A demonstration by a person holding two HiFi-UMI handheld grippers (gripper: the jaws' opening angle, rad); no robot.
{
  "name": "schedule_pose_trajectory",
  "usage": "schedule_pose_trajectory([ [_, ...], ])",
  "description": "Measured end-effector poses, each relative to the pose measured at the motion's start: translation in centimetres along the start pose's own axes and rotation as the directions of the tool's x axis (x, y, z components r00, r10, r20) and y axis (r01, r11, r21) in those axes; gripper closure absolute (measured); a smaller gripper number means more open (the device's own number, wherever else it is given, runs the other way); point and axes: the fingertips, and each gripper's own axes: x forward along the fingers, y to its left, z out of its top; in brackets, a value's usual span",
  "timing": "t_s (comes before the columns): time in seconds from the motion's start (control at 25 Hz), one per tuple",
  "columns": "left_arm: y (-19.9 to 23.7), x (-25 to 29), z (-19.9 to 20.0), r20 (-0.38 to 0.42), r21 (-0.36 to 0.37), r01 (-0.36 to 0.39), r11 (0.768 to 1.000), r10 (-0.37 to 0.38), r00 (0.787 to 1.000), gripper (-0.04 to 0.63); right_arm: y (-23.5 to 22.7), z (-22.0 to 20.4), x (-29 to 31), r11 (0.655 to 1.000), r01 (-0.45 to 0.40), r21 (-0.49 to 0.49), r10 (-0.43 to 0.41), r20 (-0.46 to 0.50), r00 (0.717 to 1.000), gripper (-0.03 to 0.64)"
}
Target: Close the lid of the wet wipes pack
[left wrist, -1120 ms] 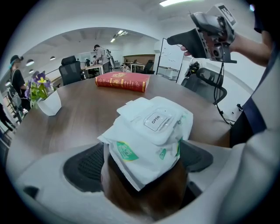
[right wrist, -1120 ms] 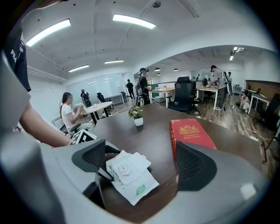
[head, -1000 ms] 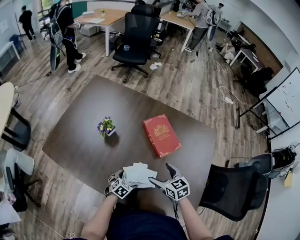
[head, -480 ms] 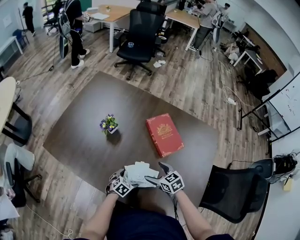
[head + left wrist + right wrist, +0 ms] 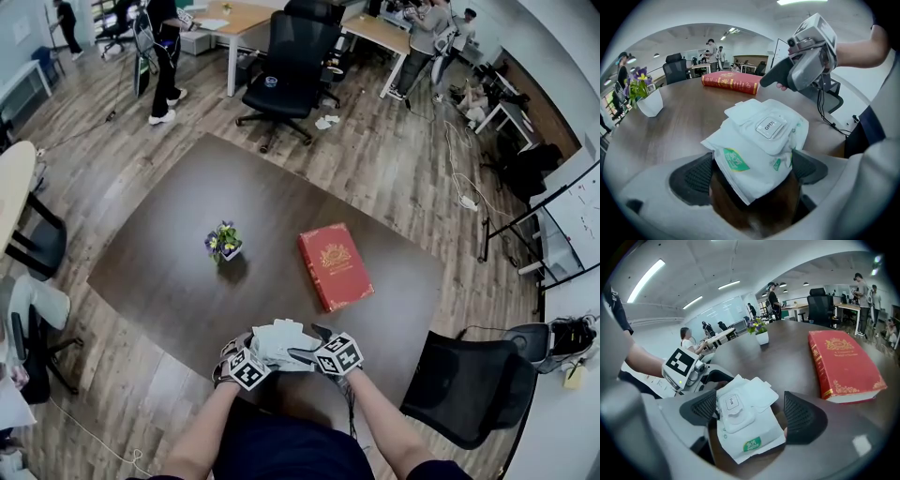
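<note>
Item one: the pack, white, with its flap turned back beside the OPEN label, is clenched at its near end between the pads of our left gripper and held over the near edge of the table. Item two: our right gripper has the pack between its jaws, which stand apart and have just been closing, neither pad pressing it. Also on the table, well apart: a red book and a plant.

Open office on wood-plank floor; dark brown surface; black swivel chair at twelve o'clock, whiteboard at three, second black chair at five; strip lights overhead.
</note>
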Motion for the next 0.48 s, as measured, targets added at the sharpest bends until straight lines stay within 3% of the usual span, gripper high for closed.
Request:
schedule_pose_trajectory([
  [0.48, 0.2, 0.1, 0.1, -0.004, 0.000, -0.004, 1.000, 0.004, 1.000, 0.071, -1.4, -2.2, 3.0, 0.998, -0.052, 0.038, 0.056, -0.114, 0.992, 0.164],
])
